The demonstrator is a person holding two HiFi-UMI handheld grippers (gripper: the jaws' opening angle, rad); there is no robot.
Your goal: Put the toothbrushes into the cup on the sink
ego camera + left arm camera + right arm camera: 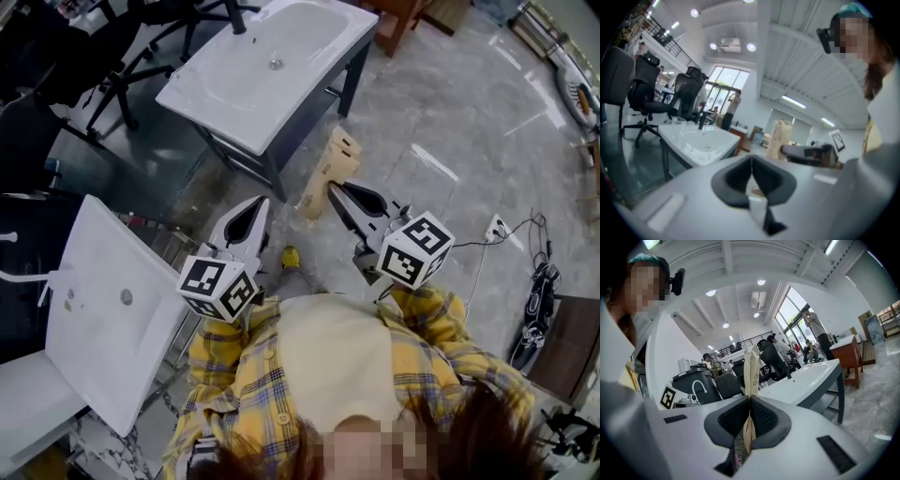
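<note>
No toothbrush shows in any view. The white sink [234, 94] on its dark frame stands ahead of me; it also appears as the sink [701, 140] and the sink [811, 376] in the gripper views. A clear cup [678, 121] stands on its far corner beside a dark faucet [701, 119]. My left gripper [261, 202] [751, 157] is held in the air short of the sink, jaws shut and empty. My right gripper [330, 187] [750, 397] hangs beside it, its pads meeting with nothing held.
A tall cardboard carton [330, 169] [778, 138] stands on the marble floor between the grippers and the sink. A second white sink [112, 309] sits at my left. Office chairs [112, 56] stand at the back left. A power strip [494, 228] and cables lie at the right.
</note>
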